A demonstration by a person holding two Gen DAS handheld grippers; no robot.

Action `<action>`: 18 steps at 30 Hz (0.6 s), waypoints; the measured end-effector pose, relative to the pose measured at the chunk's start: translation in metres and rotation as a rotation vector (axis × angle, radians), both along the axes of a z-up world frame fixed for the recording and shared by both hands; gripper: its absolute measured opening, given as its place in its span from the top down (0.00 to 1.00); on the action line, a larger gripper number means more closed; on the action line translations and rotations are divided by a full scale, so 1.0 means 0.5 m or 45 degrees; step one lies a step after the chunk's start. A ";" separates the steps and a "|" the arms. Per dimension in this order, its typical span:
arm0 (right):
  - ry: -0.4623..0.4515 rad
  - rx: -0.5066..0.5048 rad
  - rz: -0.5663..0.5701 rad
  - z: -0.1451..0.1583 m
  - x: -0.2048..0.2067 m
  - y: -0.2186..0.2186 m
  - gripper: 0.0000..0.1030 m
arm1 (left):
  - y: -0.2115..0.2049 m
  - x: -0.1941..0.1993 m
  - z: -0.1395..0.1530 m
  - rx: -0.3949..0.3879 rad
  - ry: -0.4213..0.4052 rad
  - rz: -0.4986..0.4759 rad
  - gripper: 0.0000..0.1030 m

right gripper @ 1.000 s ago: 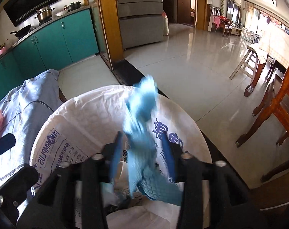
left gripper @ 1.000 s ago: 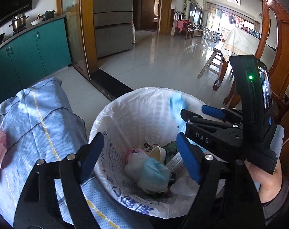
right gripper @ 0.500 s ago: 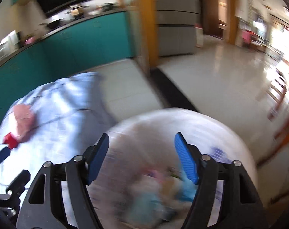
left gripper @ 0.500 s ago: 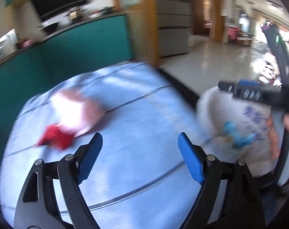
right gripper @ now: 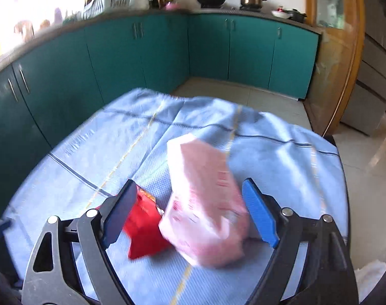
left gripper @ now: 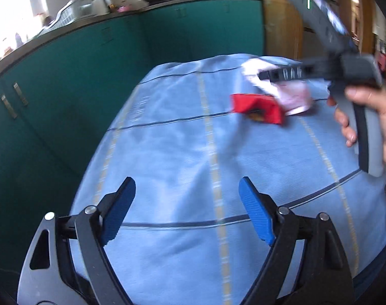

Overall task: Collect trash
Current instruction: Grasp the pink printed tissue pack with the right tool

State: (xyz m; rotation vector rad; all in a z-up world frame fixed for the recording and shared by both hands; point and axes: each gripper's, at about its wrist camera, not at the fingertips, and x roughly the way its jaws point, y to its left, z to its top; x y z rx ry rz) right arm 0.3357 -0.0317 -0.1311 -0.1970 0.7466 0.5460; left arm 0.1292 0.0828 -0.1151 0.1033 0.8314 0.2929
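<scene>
The left gripper is showing two black angular arms that are carrying blue ribbed pads and round silver screws at the joints. The right gripper is looking the same: black frame, blue pads, silver screws. From the left wrist view its dark grey body is displaying pale lettering and a small green light, and a bare-skinned hand is wrapping its grey handle.

2 wrist fisheyes low over the blue tablecloth, facing teal cabinets, shared.
</scene>
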 end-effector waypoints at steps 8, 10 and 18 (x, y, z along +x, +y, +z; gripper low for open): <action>0.097 -0.029 -0.011 -0.039 0.003 -0.033 0.51 | 0.042 0.015 0.002 -0.088 -0.015 0.056 0.18; 0.123 -0.004 0.017 -0.040 -0.003 -0.039 0.57 | 0.040 0.020 0.003 -0.101 -0.023 0.048 0.18; 0.258 0.110 0.223 -0.030 -0.098 -0.060 0.67 | 0.025 0.028 -0.002 -0.127 -0.045 0.028 0.18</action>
